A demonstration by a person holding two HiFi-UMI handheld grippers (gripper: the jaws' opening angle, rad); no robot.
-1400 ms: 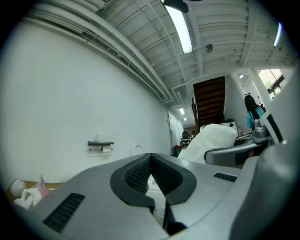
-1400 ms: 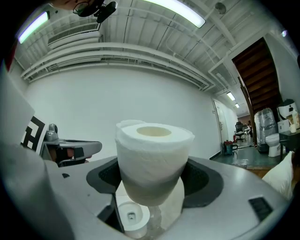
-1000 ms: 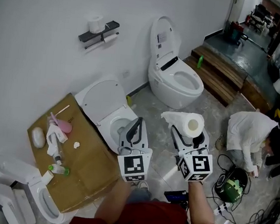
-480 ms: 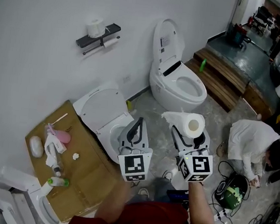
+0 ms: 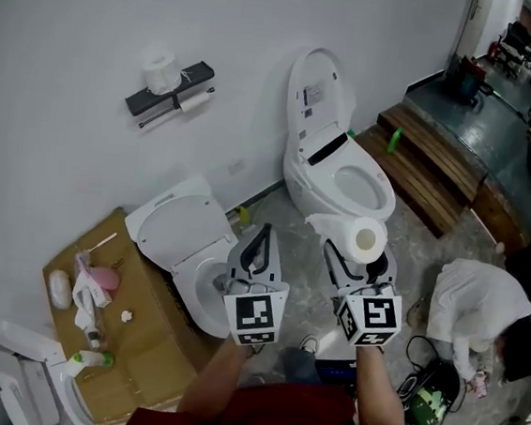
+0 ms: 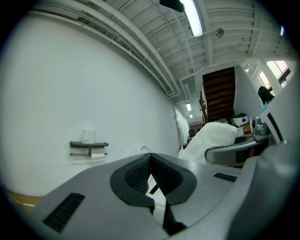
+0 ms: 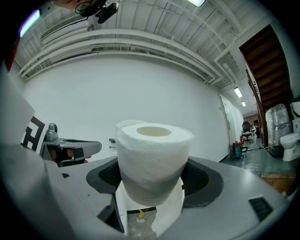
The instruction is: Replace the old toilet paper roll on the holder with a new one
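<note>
On the white wall hangs a dark holder (image 5: 170,90) with a thin old roll (image 5: 194,101) on its bar and a spare roll (image 5: 158,70) on its shelf. In the left gripper view the holder (image 6: 88,145) is small and far off, at the left. My right gripper (image 5: 362,259) is shut on a new toilet paper roll (image 5: 364,236), which stands upright between its jaws (image 7: 152,161). My left gripper (image 5: 259,244) is shut with nothing in it (image 6: 150,169). Both grippers point level towards the wall, well short of the holder.
A white toilet (image 5: 333,157) with its lid up stands against the wall. A second toilet (image 5: 190,256) lies below my left gripper. A cardboard sheet (image 5: 144,336) with bottles lies at the left. A person in white (image 5: 477,309) crouches at the right by cables. Wooden steps (image 5: 436,163) at the far right.
Both grippers and the head camera have moved towards the wall. The holder and toilets have shifted down and left in the view. The new roll stays in the right gripper.
</note>
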